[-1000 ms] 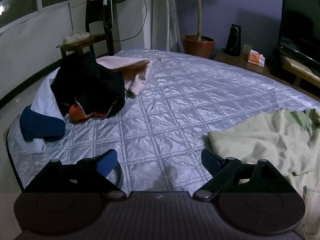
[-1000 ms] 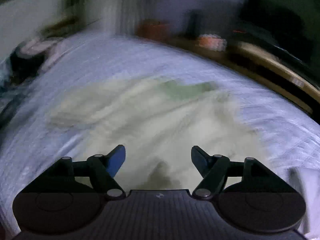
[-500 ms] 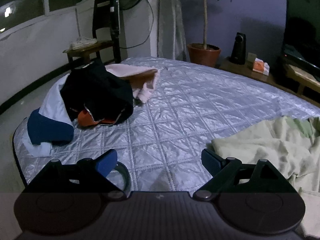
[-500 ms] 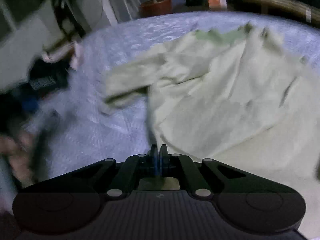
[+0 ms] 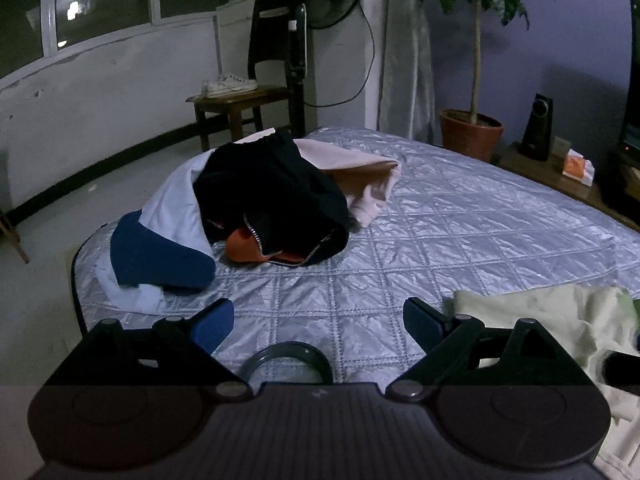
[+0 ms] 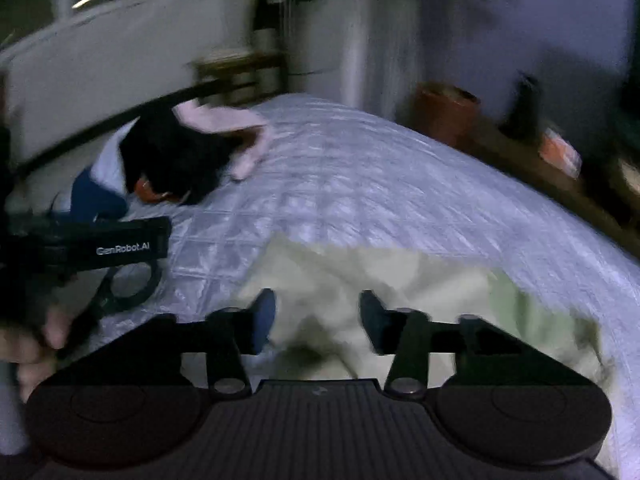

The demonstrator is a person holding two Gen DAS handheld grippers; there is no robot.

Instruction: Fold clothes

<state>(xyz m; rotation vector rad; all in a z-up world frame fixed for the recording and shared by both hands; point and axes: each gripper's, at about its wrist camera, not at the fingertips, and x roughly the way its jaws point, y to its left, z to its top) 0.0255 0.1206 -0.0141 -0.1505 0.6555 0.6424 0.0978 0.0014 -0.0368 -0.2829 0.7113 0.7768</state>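
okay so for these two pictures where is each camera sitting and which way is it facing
Left wrist: on the left gripper, facing across the bed to the clothes pile; its open fingers show.
Right wrist: on the right gripper, jaws opening over the pale green garment; a hand shows.
Shared: bed, pile, garment, potted plant.

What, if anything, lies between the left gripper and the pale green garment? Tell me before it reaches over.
Nothing visible does. The left gripper hangs open over bare quilted bed cover, and the pale green garment starts right beside its right finger. The pile of dark clothes lies farther up the bed on the other side, clear of that path.
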